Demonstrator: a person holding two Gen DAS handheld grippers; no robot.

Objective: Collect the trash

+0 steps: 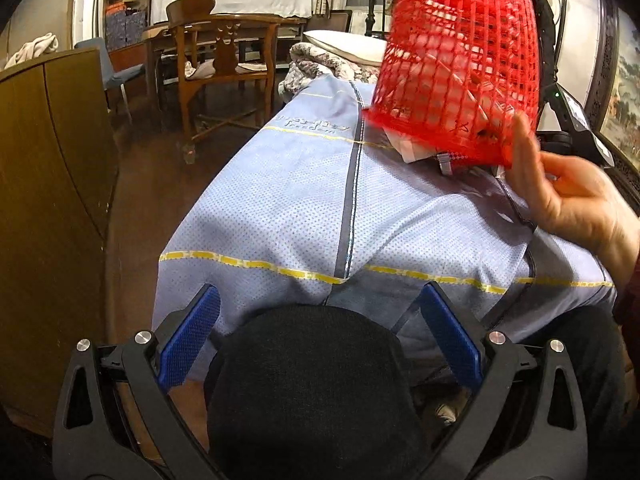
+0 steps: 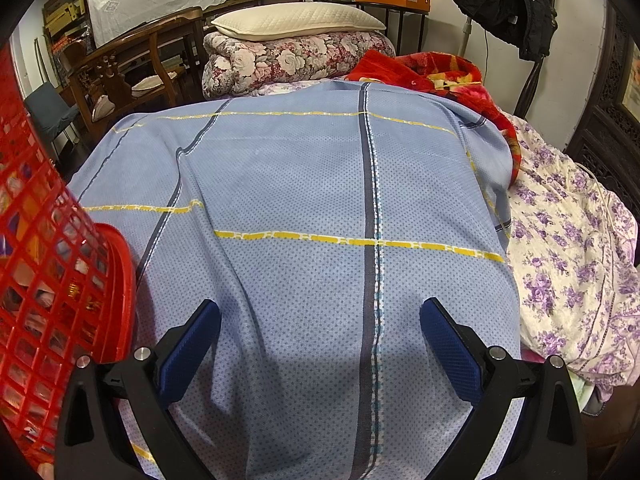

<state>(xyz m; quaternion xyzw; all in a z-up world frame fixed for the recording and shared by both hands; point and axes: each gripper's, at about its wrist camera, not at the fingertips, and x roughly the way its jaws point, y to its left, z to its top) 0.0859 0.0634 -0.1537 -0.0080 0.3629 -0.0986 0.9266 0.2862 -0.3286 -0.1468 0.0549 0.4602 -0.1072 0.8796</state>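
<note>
Our left gripper (image 1: 320,320) hangs spread over a dark rounded shape (image 1: 312,392), holding nothing; our right gripper (image 2: 320,336) is likewise spread above the blue sheet (image 2: 300,184). Only the left view shows a bare hand (image 1: 576,196) tipping the red mesh basket (image 1: 460,60), its paper scraps blurred; the right view crops it.

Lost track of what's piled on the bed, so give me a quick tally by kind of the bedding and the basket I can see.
Red mesh basket: 1
Blue checked sheet: 1
Pillow: 1
Rose-print folded quilt: 1
Red blanket: 1
Purple-flowered cover: 1
Total: 6
</note>
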